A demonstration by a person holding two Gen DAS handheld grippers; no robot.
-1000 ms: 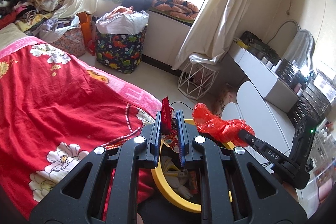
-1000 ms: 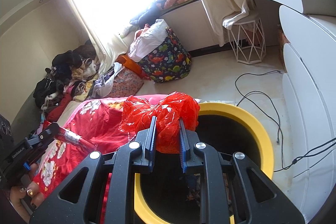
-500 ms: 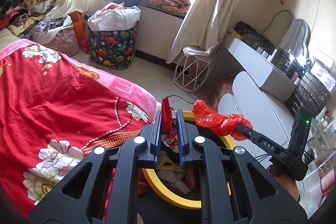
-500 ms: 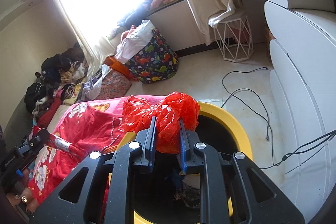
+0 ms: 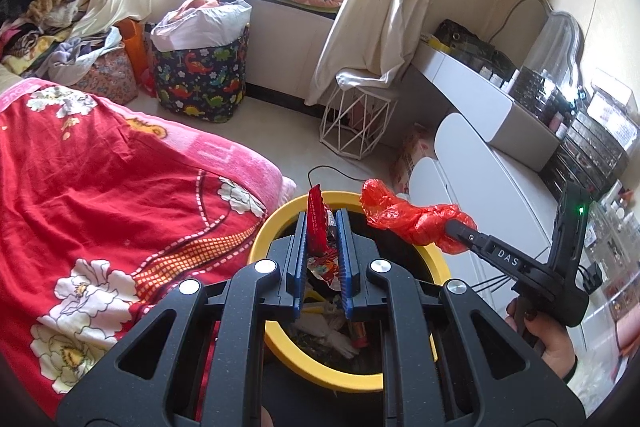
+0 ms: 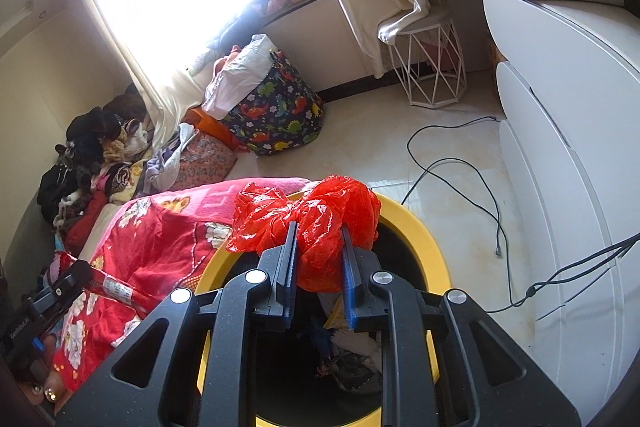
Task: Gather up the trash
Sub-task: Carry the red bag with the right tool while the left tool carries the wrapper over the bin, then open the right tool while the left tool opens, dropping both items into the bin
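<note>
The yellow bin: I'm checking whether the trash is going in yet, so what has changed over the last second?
Both grippers have closed in over the yellow bin, which now fills more of each view. Nothing was let go: the left gripper stays shut on the red wrapper, the right gripper on the red plastic bag. The bin and room are unchanged.
</note>
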